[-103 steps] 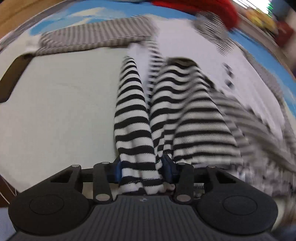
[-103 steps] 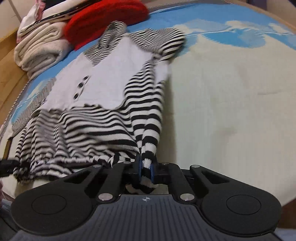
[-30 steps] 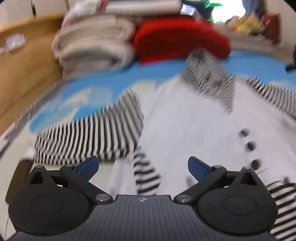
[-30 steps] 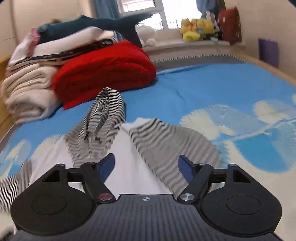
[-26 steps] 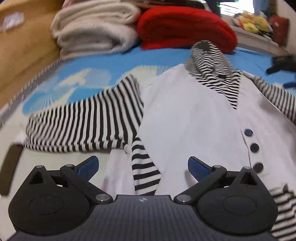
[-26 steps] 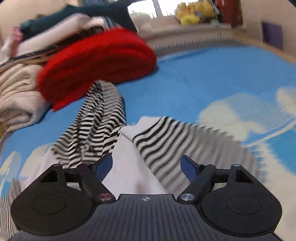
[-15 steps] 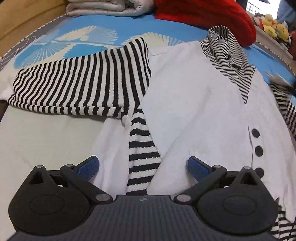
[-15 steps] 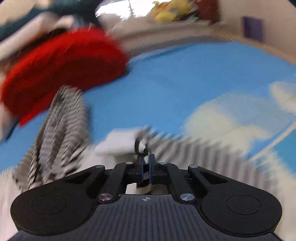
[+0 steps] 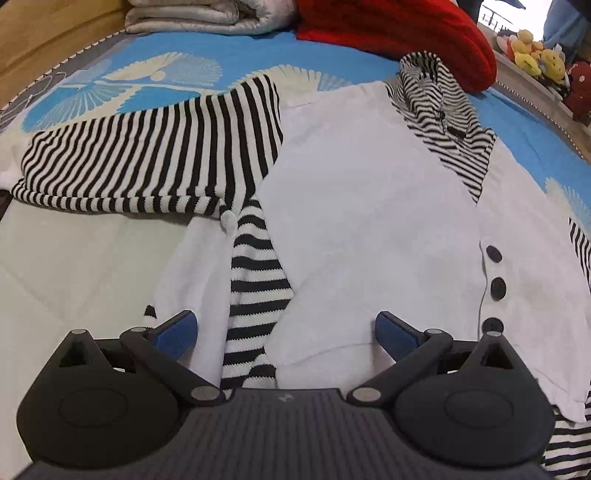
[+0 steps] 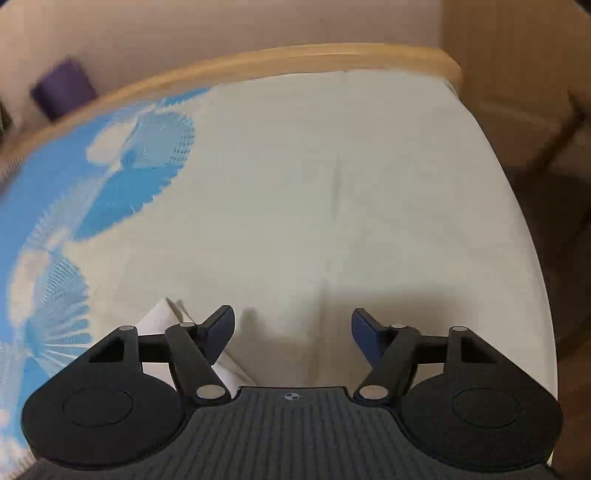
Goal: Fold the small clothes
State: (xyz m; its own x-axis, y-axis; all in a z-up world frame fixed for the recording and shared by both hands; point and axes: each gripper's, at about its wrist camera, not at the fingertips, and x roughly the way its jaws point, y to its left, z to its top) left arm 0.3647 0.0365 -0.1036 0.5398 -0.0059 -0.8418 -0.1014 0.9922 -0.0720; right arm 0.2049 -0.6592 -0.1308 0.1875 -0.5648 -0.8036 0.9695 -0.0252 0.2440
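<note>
A small white garment (image 9: 369, 206) with black-and-white striped sleeves, collar and three black buttons lies flat on the bed. Its left striped sleeve (image 9: 147, 155) stretches out to the left. A striped strip (image 9: 251, 280) lies folded up over the white front. My left gripper (image 9: 286, 332) is open and empty, low over the garment's lower left part. My right gripper (image 10: 293, 332) is open and empty over bare cream bedding; only a white fabric corner (image 10: 162, 314) shows by its left finger.
A red folded blanket (image 9: 399, 29) and a grey-white folded blanket (image 9: 207, 14) lie beyond the garment. Stuffed toys (image 9: 532, 55) sit at the far right. The bed's wooden edge (image 10: 295, 59) and a purple object (image 10: 62, 88) lie ahead of my right gripper.
My right gripper, shut on the striped sleeve half a second ago, has let go, opened and turned away toward bare bedding. My left gripper stays open and has moved slightly closer over the garment.
</note>
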